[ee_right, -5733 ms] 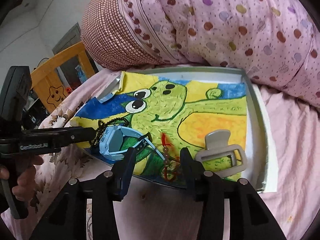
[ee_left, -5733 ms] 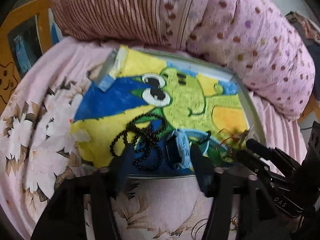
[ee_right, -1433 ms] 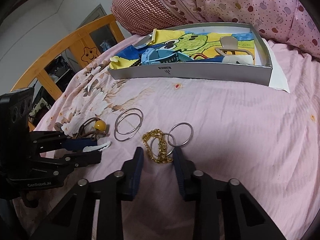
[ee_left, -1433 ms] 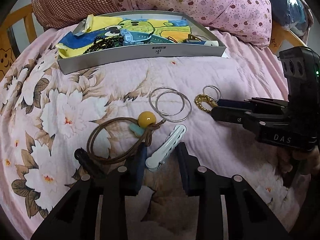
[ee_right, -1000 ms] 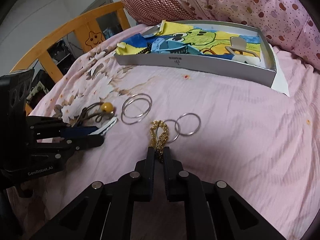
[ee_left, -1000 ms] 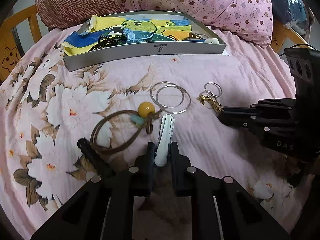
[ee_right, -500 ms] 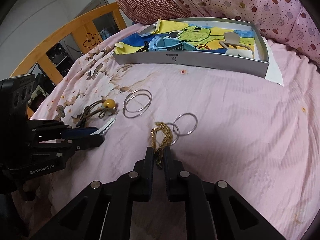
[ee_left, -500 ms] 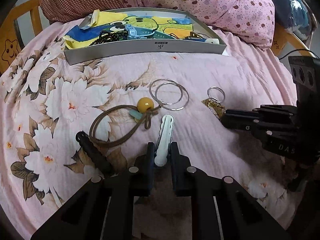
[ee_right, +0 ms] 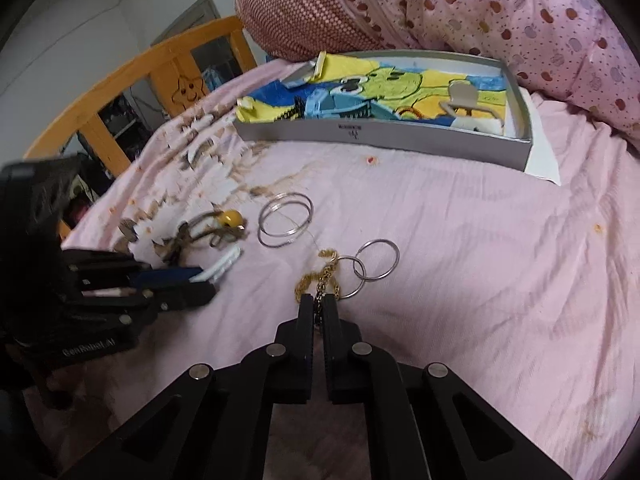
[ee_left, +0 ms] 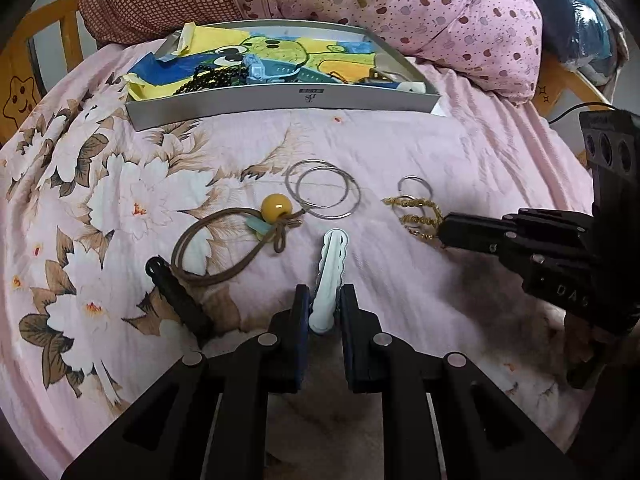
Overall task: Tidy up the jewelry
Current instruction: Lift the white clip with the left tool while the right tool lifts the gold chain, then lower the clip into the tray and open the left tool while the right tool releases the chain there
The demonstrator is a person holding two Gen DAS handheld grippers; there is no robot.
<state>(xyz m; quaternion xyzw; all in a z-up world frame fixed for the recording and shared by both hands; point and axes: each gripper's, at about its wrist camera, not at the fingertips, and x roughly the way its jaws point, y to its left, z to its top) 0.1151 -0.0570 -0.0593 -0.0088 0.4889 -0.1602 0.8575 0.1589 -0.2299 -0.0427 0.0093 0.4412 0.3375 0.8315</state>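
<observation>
On a pink floral bedspread, the left gripper clamps the near end of a white hair clip, its long axis pointing away toward the grey tray; the right gripper pinches a gold chain beside silver rings.

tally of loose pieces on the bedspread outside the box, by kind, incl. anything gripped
Silver rings: 4, two large overlapping, two small by the chain
Gold chain: 1, in the right gripper
White hair clip: 1, in the left gripper
Brown cord with yellow bead: 1
Black clip: 1
Total: 8
</observation>
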